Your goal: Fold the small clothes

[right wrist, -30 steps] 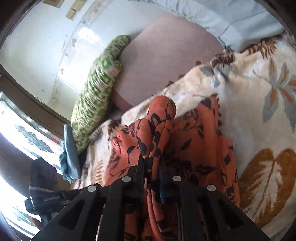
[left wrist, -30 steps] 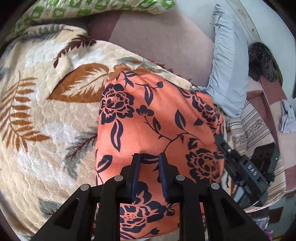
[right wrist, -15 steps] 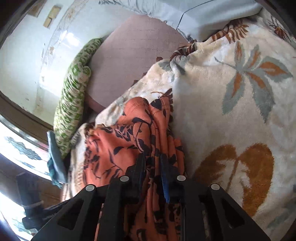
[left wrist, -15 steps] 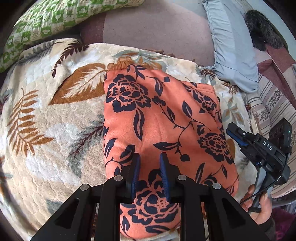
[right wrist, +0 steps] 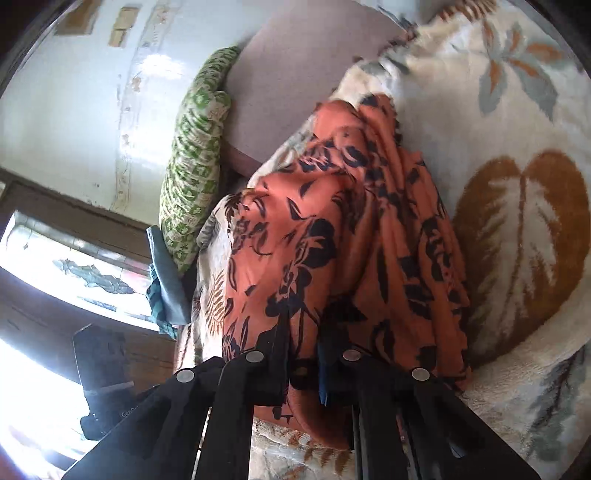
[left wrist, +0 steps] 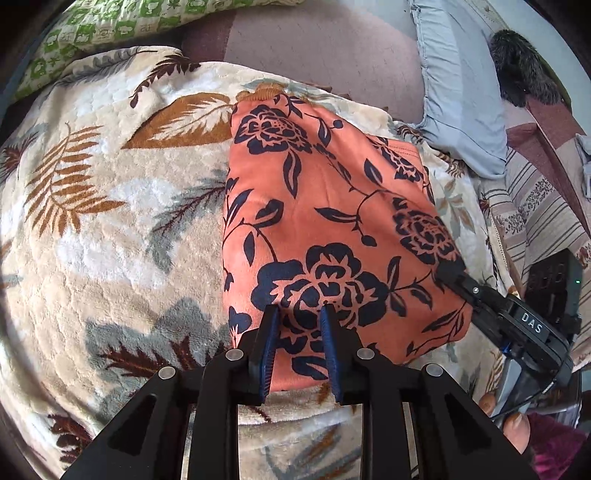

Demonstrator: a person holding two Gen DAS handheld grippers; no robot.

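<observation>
Pinching orange garment (right wrist: 332,236) edge, right claw (right wrist: 303,332)

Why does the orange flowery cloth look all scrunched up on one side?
The orange cloth lies smooth on the leaf-print blanket, but its right edge is bunched into folds where the right tool pinches it. That fits mid-fold; nothing looks torn or spilled.

Orange garment (left wrist: 325,206) with navy flowers, cream blanket (left wrist: 110,229) with brown and grey leaves, green-checked pillow (left wrist: 122,22)
</observation>
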